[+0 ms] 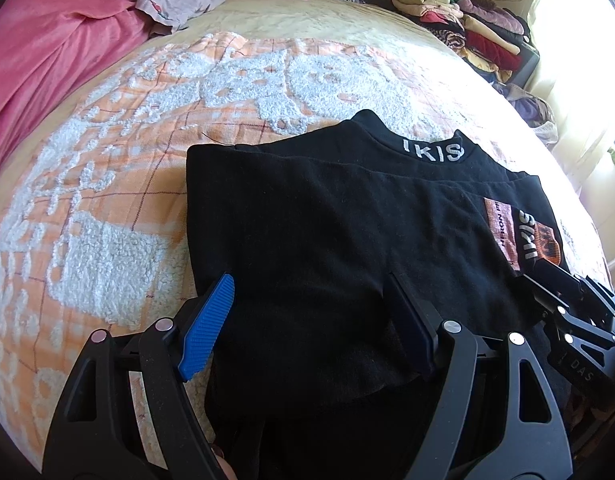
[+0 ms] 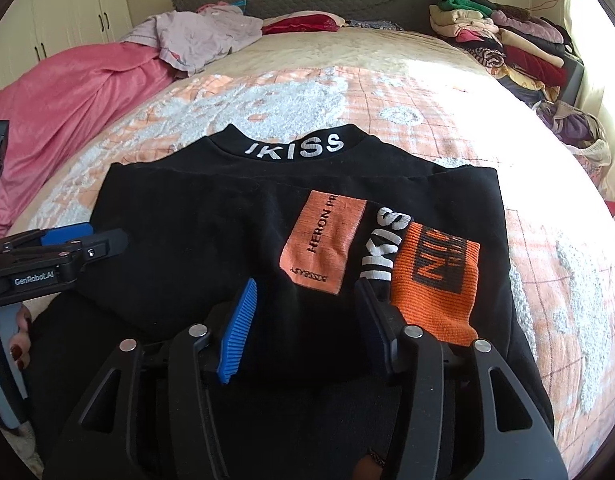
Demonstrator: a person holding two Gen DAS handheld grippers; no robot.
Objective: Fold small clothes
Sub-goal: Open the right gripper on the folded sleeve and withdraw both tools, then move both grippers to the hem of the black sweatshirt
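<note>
A small black top (image 1: 327, 208) with white "IKISS" lettering on its collar lies partly folded on the bed; it also shows in the right wrist view (image 2: 211, 220), with orange patches (image 2: 323, 240) on the folded part. My left gripper (image 1: 311, 300) is open over the top's near left part, its blue-padded fingers (image 1: 207, 328) standing wide apart above the fabric. My right gripper (image 2: 307, 312) is open over the near middle, next to the orange patches. Each gripper shows in the other's view, the right one (image 1: 571, 312) and the left one (image 2: 67, 248).
The bed has an orange and white fuzzy blanket (image 1: 147, 128). A pink sheet (image 1: 47, 60) and crumpled pale clothes (image 2: 195, 36) lie at the far left. A stack of folded clothes (image 2: 507, 40) sits at the far right by the headboard. White cupboards (image 2: 67, 8) stand beyond.
</note>
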